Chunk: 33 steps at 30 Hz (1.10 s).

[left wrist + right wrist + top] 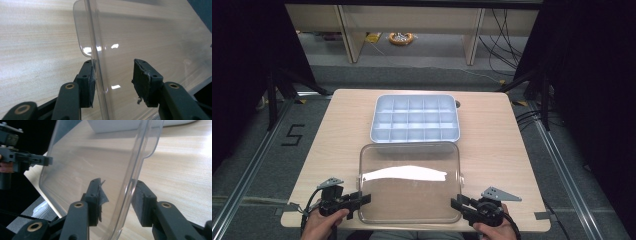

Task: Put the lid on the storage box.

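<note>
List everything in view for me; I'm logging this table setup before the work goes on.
Lid: one, clear plastic, near edge of the table, its side rims between the jaws of both grippers.
Tray: one, pale blue-grey with many compartments, all looking bare, just beyond the lid.
Table: one, light wood, centre of the high view.
Roll: one, orange ring-shaped thing, on the floor far behind the table; too small to tell what it is.
Cables: several, black, on the floor at the back right.
Left gripper: one, black, at the lid's left rim.
Right gripper: one, black, shut on the lid's right rim.
Hands: two, bottom edge, one holding each gripper.
</note>
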Available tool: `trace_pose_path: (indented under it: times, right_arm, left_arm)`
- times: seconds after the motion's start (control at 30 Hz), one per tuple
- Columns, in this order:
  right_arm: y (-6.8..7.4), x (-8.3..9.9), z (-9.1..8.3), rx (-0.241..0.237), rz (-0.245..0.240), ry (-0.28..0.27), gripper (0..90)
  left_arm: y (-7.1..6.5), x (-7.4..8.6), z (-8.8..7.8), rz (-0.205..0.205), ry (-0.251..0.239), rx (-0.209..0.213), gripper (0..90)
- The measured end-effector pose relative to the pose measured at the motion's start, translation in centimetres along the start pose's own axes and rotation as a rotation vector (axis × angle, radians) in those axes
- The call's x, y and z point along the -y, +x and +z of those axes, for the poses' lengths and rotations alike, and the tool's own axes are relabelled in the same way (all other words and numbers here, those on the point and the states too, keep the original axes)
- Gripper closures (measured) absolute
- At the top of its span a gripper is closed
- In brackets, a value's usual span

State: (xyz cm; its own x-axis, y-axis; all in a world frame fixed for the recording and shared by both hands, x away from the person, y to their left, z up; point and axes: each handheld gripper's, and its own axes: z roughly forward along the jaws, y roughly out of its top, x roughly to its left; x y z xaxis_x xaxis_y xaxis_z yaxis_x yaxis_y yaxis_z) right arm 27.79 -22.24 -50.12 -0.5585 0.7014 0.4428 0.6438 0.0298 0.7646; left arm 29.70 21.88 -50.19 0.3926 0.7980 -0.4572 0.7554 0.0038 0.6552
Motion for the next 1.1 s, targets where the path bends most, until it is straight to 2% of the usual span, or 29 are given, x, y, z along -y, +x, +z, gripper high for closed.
trace_pose_path:
  times: [0.03, 0.07, 0.1, 0.13, 0.17, 0.2, 0.23, 0.27, 0.3, 0.33, 0.37, 0.4, 0.43, 0.47, 0.53, 0.63, 0.73, 0.77, 0.87, 0.93, 0.97, 1.0, 1.03, 1.1]
  right_arm:
    - [0.0, 0.0, 0.0, 0.004, -0.002, 0.003, 62.3]
    - [0.2, 0.1, 0.1, 0.019, 0.020, 0.007, 62.3]
    - [0.0, 0.0, 0.0, 0.049, -0.015, 0.021, 62.6]
    - [0.0, 0.0, 0.0, 0.049, -0.015, 0.021, 62.6]
    - [0.3, 0.0, 0.0, 0.039, 0.040, 0.037, 62.6]
    - [-0.2, 0.0, 0.1, 0.068, -0.022, 0.022, 62.9]
    - [0.2, 0.0, 0.1, 0.061, 0.050, 0.033, 63.2]
    - [-0.2, -0.2, 0.4, 0.071, 0.001, -0.007, 63.3]
    - [-0.2, -0.4, 0.2, 0.080, 0.005, 0.017, 63.7]
    - [-0.2, -0.4, 0.2, 0.080, 0.005, 0.017, 63.7]
    - [-0.1, -0.5, 0.4, 0.072, 0.023, -0.009, 63.9]
    - [-0.4, -0.7, 0.4, 0.079, -0.006, -0.007, 63.9]
    - [-0.3, -0.9, 0.4, 0.092, 0.008, -0.005, 63.9]
    - [-0.3, -1.1, 0.5, 0.084, 0.023, -0.015, 64.0]
    - [-0.4, -1.6, 0.5, 0.089, 0.022, -0.015, 63.9]
    - [-0.6, -2.3, 0.7, 0.085, 0.019, -0.028, 63.8]
    - [-0.7, -3.6, 1.0, 0.108, 0.016, -0.043, 63.6]
    - [-0.9, -4.5, 1.2, 0.113, -0.003, -0.059, 63.5]
    - [-0.9, -5.3, 1.3, 0.116, -0.009, -0.072, 63.2]
    - [-1.0, -6.5, 1.5, 0.141, -0.006, -0.069, 62.7]
    - [-1.0, -6.5, 1.5, 0.141, -0.006, -0.069, 62.7]
    - [-1.3, -7.0, 1.7, 0.128, -0.017, -0.092, 62.7]
    - [-1.6, -8.0, 1.9, 0.143, -0.016, -0.094, 62.6]
    - [-1.7, -8.3, 2.1, 0.158, -0.025, -0.097, 62.6]
  left_arm:
    - [-0.1, 0.0, 0.0, 0.018, -0.006, -0.006, 53.8]
    - [-0.3, -0.1, -0.1, 0.033, -0.014, -0.010, 54.1]
    - [-0.6, -0.1, -0.2, 0.050, -0.018, -0.019, 55.5]
    - [-0.6, -0.1, -0.2, 0.050, -0.018, -0.019, 55.7]
    - [-0.7, -0.2, -0.3, 0.060, -0.017, -0.027, 55.7]
    - [-0.8, -0.2, -0.3, 0.064, -0.019, -0.031, 55.8]
    - [-0.9, -0.3, -0.3, 0.072, -0.022, -0.032, 56.2]
    - [-0.9, -0.5, -0.3, 0.071, -0.034, -0.034, 57.6]
    - [-1.0, -0.7, -0.3, 0.070, -0.037, -0.035, 57.9]
    - [-1.0, -0.7, -0.3, 0.070, -0.037, -0.035, 58.3]
    - [-1.0, -0.8, -0.3, 0.073, -0.039, -0.036, 58.3]
    - [-1.0, -1.0, -0.3, 0.071, -0.045, -0.037, 58.6]
    - [-1.0, -1.3, -0.3, 0.070, -0.051, -0.033, 58.9]
    - [-1.0, -1.5, -0.3, 0.068, -0.057, -0.036, 59.2]
    - [-1.1, -2.1, -0.4, 0.066, -0.072, -0.029, 59.6]
    - [-1.2, -3.2, -0.4, 0.076, -0.088, -0.043, 59.9]
    - [-1.2, -4.3, -0.2, 0.077, -0.102, -0.051, 59.5]
    - [-1.1, -4.7, -0.1, 0.077, -0.110, -0.048, 59.5]
    - [-1.2, -5.9, 0.1, 0.066, -0.131, -0.059, 59.5]
    - [-1.3, -7.0, 0.2, 0.068, -0.143, -0.066, 59.4]
    - [-1.3, -7.0, 0.2, 0.068, -0.143, -0.066, 59.5]
    - [-1.3, -7.4, 0.3, 0.063, -0.148, -0.062, 59.5]
    - [-1.3, -8.0, 0.5, 0.057, -0.156, -0.068, 59.6]
    - [-1.1, -8.9, 0.8, 0.054, -0.164, -0.067, 59.6]
